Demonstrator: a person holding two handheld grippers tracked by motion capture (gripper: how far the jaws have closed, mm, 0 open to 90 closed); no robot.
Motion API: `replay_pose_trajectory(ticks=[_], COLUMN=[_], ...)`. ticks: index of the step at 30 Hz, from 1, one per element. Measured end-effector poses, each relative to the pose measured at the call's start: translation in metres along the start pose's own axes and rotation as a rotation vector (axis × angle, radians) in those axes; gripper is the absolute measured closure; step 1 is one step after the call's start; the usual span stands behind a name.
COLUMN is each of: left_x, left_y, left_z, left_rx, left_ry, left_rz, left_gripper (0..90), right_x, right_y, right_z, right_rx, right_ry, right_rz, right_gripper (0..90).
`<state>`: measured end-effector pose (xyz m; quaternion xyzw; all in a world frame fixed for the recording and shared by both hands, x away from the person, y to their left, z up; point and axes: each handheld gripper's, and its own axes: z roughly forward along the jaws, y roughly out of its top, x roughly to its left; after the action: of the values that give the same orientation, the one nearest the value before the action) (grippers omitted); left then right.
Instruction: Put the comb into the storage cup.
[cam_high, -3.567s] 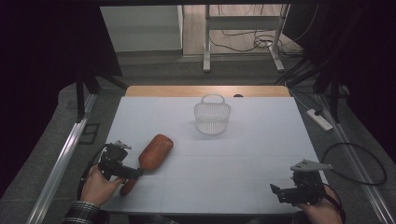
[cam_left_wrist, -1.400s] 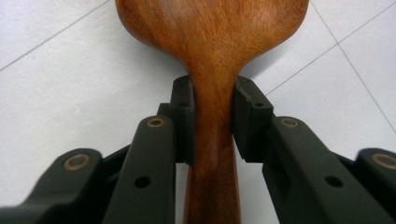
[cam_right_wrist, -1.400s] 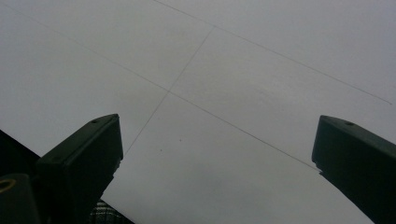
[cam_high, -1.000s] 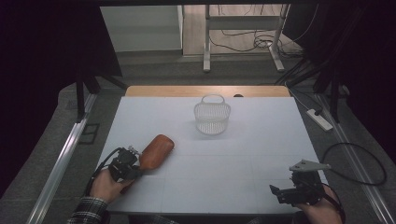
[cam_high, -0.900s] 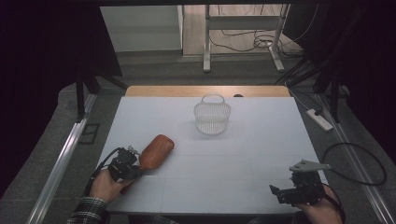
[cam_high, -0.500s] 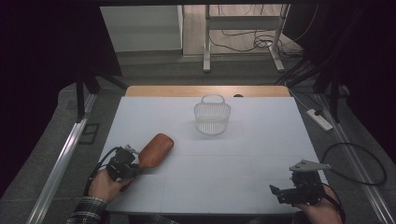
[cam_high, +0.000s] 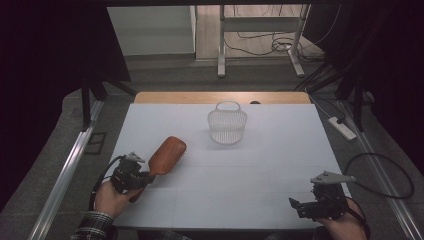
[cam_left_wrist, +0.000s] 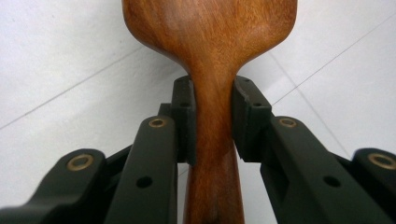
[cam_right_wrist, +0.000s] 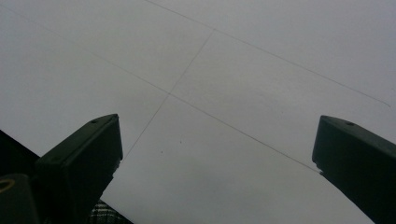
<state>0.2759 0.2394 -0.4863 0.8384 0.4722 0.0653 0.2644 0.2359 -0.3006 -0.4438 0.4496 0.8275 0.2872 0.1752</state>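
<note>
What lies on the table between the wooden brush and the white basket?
Nothing: in the high view, the table is bare between the brush and the basket.

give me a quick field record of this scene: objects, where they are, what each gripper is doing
held object: wooden hairbrush, head pointing toward the basket
grip point: the narrow neck where the handle meets the head
left gripper: jaws shut on the hairbrush neck, pads on both sides
right gripper: jaws wide apart, nothing between them, over bare table near the front right corner
basket: white wire basket with a handle, upright, far centre, apart from the hairbrush
table: white top with faint grid lines
</note>
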Motion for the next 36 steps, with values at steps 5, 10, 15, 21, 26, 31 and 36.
replay_pose_trajectory(ticks=[5, 10, 15, 21, 26, 31, 36], left_x=[-0.004, -0.009, -0.013, -0.020, -0.026, -0.033, -0.040], left_y=[0.000, 0.002, 0.003, 0.005, 0.008, 0.011, 0.014], left_z=[-0.005, -0.010, -0.014, -0.018, -0.020, -0.021, -0.021], left_rx=[-0.031, -0.077, -0.115, -0.147, -0.168, -0.184, -0.203], left_ry=[-0.015, -0.043, -0.073, -0.077, -0.084, -0.086, -0.101], left_rz=[0.008, 0.018, 0.019, 0.039, 0.051, 0.070, 0.086], left_gripper=[72.6, 72.6, 72.5, 72.6, 72.5, 72.5, 72.5], right_x=[0.000, 0.002, 0.002, 0.004, 0.006, 0.006, 0.010], right_y=[0.000, 0.000, 0.000, 0.002, 0.006, 0.011, 0.020], right_z=[-0.001, -0.003, -0.004, -0.004, -0.005, -0.006, -0.005], right_rx=[-0.011, -0.026, -0.040, -0.081, -0.119, -0.156, -0.212], right_ry=[0.001, 0.004, 0.016, 0.050, 0.063, 0.093, 0.122], right_rz=[-0.001, -0.014, -0.021, -0.021, -0.036, -0.036, -0.097], right_gripper=[1.0, 0.3, 0.0, 0.0, 0.0, 0.0, 0.0])
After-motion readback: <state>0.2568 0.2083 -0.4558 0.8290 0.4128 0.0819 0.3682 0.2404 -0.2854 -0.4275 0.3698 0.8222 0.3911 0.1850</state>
